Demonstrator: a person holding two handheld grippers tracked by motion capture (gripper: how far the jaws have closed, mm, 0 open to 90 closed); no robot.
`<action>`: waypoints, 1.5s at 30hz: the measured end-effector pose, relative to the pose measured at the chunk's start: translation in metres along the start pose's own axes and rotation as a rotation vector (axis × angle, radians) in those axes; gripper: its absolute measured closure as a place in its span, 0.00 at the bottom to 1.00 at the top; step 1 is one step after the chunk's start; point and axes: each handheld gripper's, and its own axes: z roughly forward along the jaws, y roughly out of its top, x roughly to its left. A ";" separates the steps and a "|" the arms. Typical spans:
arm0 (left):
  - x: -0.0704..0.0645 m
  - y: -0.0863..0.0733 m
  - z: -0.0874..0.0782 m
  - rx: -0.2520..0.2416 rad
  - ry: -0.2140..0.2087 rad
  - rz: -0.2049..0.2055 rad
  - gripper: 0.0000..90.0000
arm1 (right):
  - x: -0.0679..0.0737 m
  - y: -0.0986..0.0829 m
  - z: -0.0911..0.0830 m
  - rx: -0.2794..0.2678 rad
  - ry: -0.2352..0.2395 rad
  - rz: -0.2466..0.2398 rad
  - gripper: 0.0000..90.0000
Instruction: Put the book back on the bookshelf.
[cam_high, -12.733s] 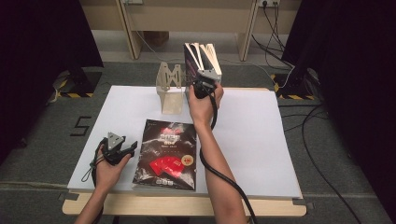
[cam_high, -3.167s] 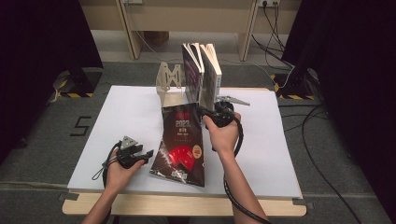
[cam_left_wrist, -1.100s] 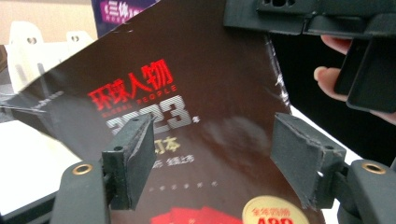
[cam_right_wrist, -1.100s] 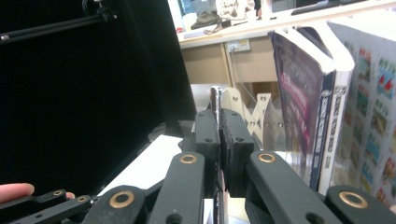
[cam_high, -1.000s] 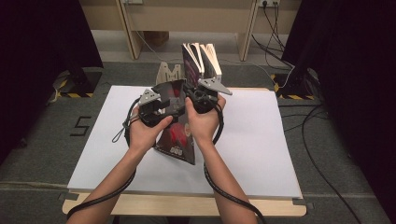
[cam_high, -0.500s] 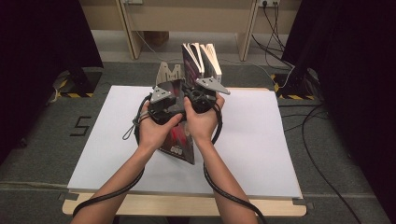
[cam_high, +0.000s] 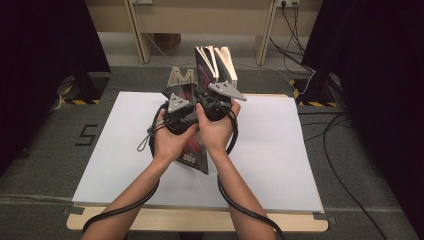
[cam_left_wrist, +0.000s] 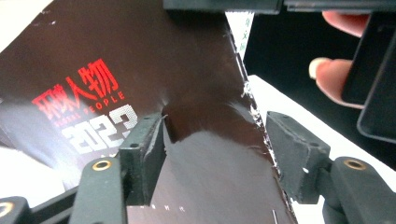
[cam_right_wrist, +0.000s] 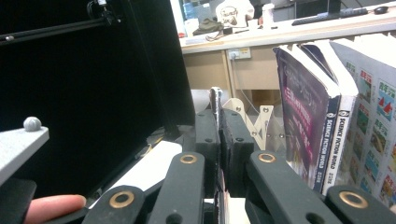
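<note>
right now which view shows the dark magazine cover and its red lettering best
The left gripper view: the magazine cover lies between the open jaws, its red characters and "2023" readable. The high view shows it small, mostly behind the hands. The right gripper view shows just its thin edge clamped between the jaws.

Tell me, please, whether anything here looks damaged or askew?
Yes: the dark magazine has a worn, whitened, chipped edge beside the left gripper, seen in the left gripper view. In the high view it stands tilted off the table, clamped edge-on by the right gripper.
</note>
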 end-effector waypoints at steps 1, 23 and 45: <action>0.000 -0.001 -0.001 -0.003 0.000 -0.002 0.47 | 0.002 0.000 -0.001 0.006 0.008 0.009 0.97; 0.002 -0.021 -0.015 0.021 0.063 0.040 0.64 | 0.019 -0.002 -0.001 0.009 0.035 0.001 0.97; 0.029 -0.040 -0.030 -0.020 0.060 -0.029 0.96 | 0.024 -0.002 0.012 0.074 0.123 -0.099 0.82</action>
